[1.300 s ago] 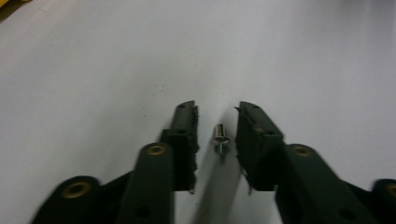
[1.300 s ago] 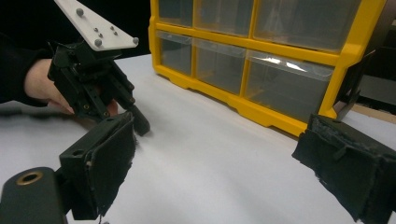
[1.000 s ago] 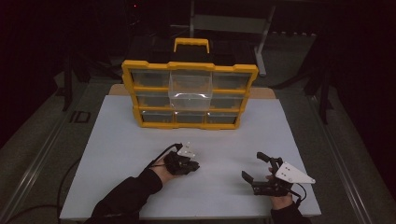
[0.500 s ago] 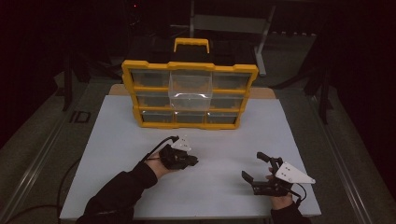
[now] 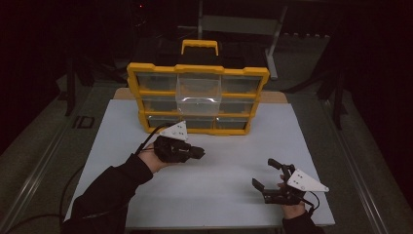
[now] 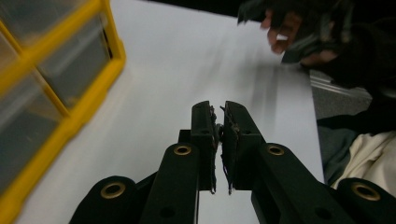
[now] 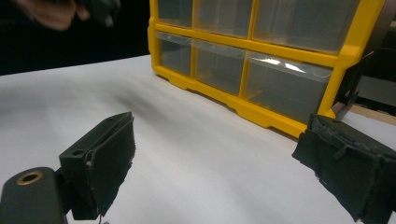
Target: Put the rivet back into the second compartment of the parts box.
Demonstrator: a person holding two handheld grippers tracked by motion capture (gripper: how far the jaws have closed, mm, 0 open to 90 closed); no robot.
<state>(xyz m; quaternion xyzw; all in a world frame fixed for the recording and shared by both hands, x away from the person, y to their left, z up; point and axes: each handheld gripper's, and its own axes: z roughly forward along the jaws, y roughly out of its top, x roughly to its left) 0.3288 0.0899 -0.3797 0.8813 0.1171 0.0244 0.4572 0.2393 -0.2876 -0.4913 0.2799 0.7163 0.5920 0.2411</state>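
The left tool (image 5: 198,153) has its two jaws pressed together with nothing between them. It is in the air above the white surface (image 5: 219,180), just in front of the yellow organizer (image 5: 197,100). The right tool (image 5: 267,175) has its two jaws spread wide and empty, and it is low over the surface near the front right corner, well apart from the left tool. The organizer stands upright at the far edge of the surface. It has one yellow handle (image 5: 199,46) on top and three rows of clear drawers. One middle drawer (image 5: 197,90) is pulled out toward the person.
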